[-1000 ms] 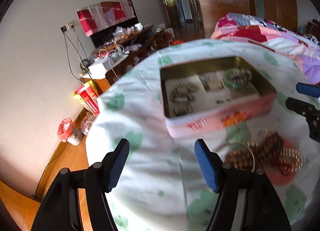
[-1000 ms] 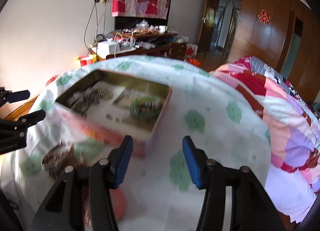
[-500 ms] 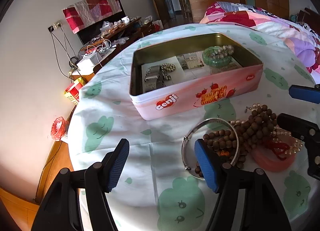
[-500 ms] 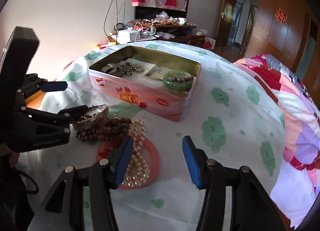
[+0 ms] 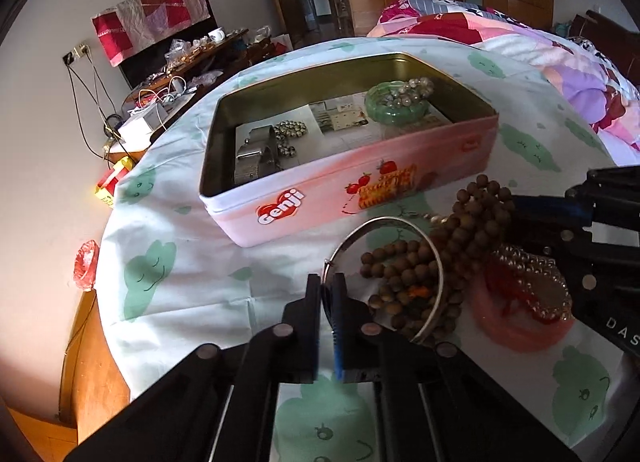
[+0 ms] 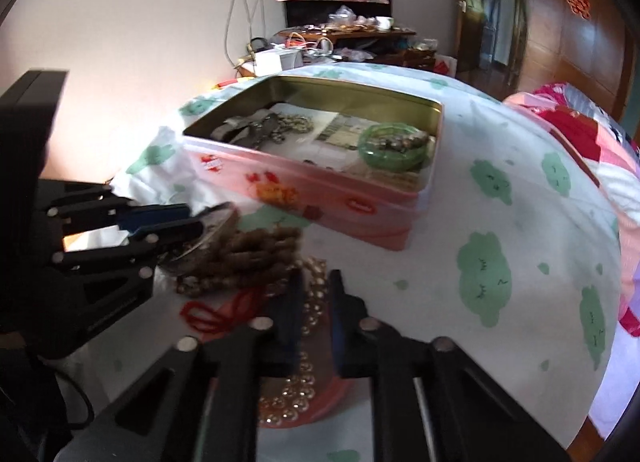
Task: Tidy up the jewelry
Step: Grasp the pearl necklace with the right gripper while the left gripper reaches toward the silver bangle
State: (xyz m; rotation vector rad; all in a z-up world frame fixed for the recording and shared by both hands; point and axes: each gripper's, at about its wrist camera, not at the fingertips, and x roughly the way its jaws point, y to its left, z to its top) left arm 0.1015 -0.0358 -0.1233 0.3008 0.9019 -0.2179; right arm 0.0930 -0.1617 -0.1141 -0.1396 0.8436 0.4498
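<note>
Both claws have just been closing over the jewelry heap on the bench. Left claw (image 5: pixel 327 286): jaws pinched on the near rim of the bangle (image 5: pixel 400 221), which a second ago lay ungripped. Right claw (image 6: pixel 314 294): jaws narrow, clamped on the pearl string (image 6: pixel 296 394) lying on the pink ring (image 5: pixel 516 336). Wooden beads (image 5: pixel 460 238) remain loose between them. Tin (image 5: pixel 400 177) stands open just behind the heap; both pieces are likely ready to lift into it.

Bright daylight, fisheye warp

Left view sharp; right view motion-blurred at seven o'clock; wall (image 5: pixel 36 165) glare at nine o'clock; black vignette rings both frames' edges.
</note>
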